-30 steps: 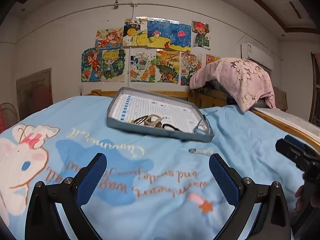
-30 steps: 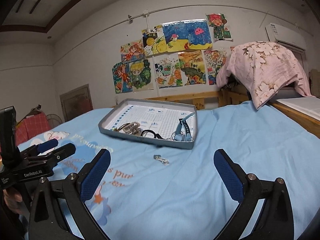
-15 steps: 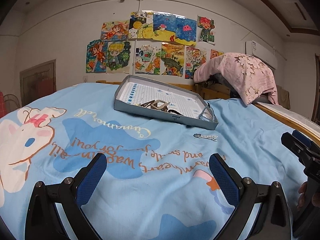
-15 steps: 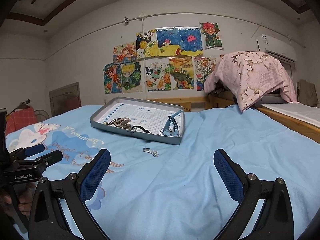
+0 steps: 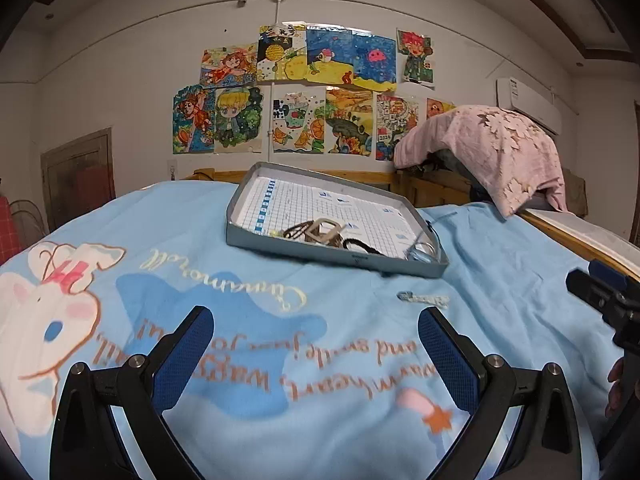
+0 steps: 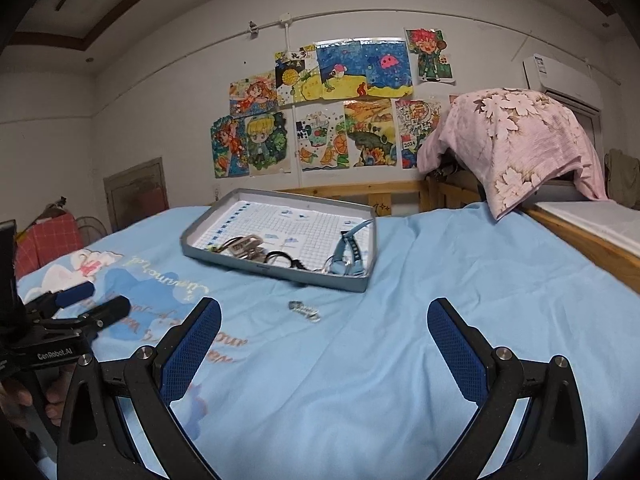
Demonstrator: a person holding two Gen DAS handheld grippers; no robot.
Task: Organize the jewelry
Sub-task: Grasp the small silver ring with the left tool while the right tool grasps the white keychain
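Note:
A grey tray (image 5: 280,250) (image 6: 224,258) with a grid-paper bottom lies on the blue bedsheet. In it are a beige clip (image 5: 320,232) (image 6: 244,246), a black hair tie (image 5: 358,245) (image 6: 280,258) and a light-blue band (image 6: 348,252) (image 5: 420,250). A small silver piece of jewelry (image 5: 422,299) (image 6: 305,310) lies on the sheet in front of the tray. My left gripper (image 5: 316,354) is open and empty, short of the piece. My right gripper (image 6: 324,354) is open and empty, just behind the piece.
The bed has a blue cartoon sheet (image 5: 200,320). A pink floral cloth (image 6: 516,140) drapes over something at the back right beside a wooden frame (image 6: 580,236). Drawings cover the wall (image 5: 304,92). Each gripper shows in the other's view: right (image 5: 604,296), left (image 6: 76,308).
Both views have shifted: the tray and the silver piece sit lower and closer in both views than half a second ago. Both grippers stay open and empty.

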